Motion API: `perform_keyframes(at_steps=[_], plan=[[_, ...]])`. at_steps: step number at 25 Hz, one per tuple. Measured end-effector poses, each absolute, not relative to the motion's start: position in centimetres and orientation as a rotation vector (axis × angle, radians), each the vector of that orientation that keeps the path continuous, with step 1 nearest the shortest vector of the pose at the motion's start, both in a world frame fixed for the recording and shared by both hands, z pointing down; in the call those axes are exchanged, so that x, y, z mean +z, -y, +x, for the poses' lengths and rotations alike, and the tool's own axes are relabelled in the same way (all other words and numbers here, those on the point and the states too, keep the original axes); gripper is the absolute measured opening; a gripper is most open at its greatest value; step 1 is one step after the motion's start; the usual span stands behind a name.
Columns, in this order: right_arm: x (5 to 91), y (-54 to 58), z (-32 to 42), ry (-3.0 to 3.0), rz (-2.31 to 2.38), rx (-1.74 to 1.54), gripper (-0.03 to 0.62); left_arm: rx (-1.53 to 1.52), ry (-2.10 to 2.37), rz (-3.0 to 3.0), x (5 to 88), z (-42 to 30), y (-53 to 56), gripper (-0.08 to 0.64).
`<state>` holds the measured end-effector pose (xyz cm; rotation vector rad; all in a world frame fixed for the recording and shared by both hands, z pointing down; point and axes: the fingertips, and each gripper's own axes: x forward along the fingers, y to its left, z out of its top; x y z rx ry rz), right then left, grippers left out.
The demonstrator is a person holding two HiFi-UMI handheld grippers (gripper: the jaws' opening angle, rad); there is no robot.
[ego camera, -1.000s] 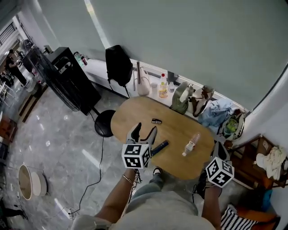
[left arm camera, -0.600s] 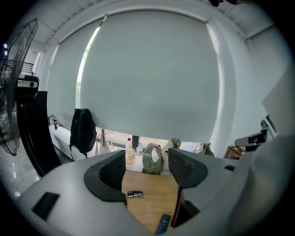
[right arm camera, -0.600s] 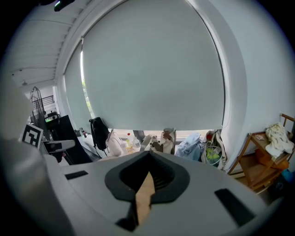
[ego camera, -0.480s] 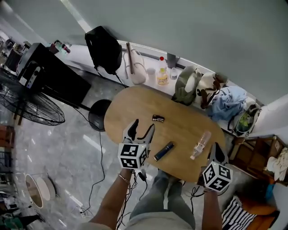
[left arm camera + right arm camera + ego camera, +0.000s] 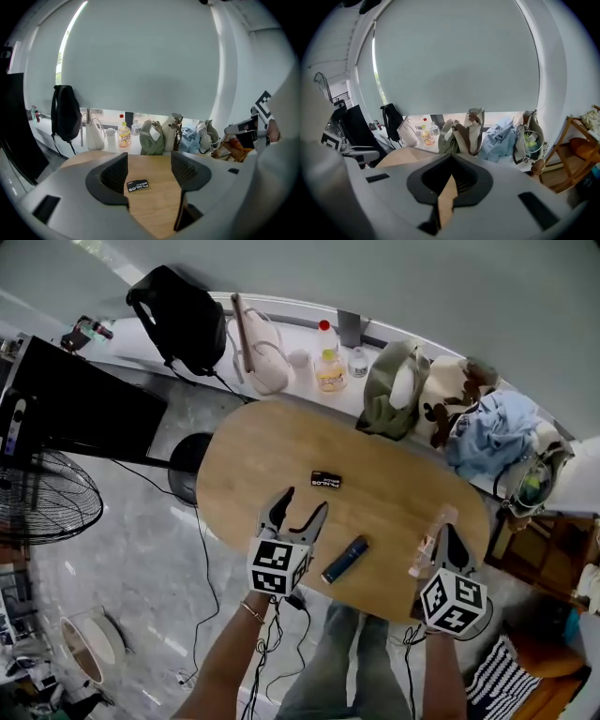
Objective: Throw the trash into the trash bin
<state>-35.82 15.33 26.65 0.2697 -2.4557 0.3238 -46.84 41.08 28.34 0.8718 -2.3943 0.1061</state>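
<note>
On the oval wooden table point(image 5: 253, 451) lie a small black packet point(image 5: 326, 480), a dark blue tube point(image 5: 344, 560) and a clear plastic bottle point(image 5: 429, 540). My left gripper point(image 5: 301, 509) hovers open over the table's near edge, left of the tube. The black packet point(image 5: 138, 186) shows between its jaws, farther out on the wood and untouched. My right gripper point(image 5: 447, 542) is shut and empty, its tip right beside the bottle at the near right edge. In the right gripper view the gripper point(image 5: 451, 180) shows its jaws meeting, with the bottle out of sight.
Bags, a yellow bottle point(image 5: 329, 371) and clothes crowd the ledge behind the table. A black backpack point(image 5: 178, 320) stands at far left, a fan point(image 5: 42, 512) and a pale round tub point(image 5: 89, 648) on the floor at left. A wooden rack point(image 5: 548, 563) stands at right.
The head view has swung over the table, so everything sits lower and larger. The right gripper now lies beside the bottle. The left gripper stays open.
</note>
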Motion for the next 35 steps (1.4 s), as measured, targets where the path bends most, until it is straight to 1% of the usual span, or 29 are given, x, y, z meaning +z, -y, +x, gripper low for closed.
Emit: perform_keyframes(at_steps=[6,15,20,27,32,35], plan=[[32.4,-17.0,-37.1,2.396,0.257,0.333,0.006,0.190,2.301,0.953,35.2,-48.5,-41.1,0.298],[39.4,-17.7,-36.8,2.322,0.272,0.344,0.006,0.366,2.142,1.095,43.9,-48.7,-40.7,0.298],[41.0,-18.0,-36.0,2.292,0.288,0.349,0.006,0.476,2.048,1.180,46.5,-48.6,-40.2,0.296],[41.6,-18.1,-34.7,2.271,0.319,0.377,0.006,0.728,1.866,1.314,49.3,-48.9,-39.4,0.279],[42.6,-17.7,-33.3,2.242,0.344,0.395,0.006,0.881,1.720,1.401,51.1,-49.4,-38.5,0.238],[43.3,-17.6,-32.4,2.219,0.361,0.409,0.008,0.930,1.629,1.454,51.8,-49.2,-37.9,0.225]])
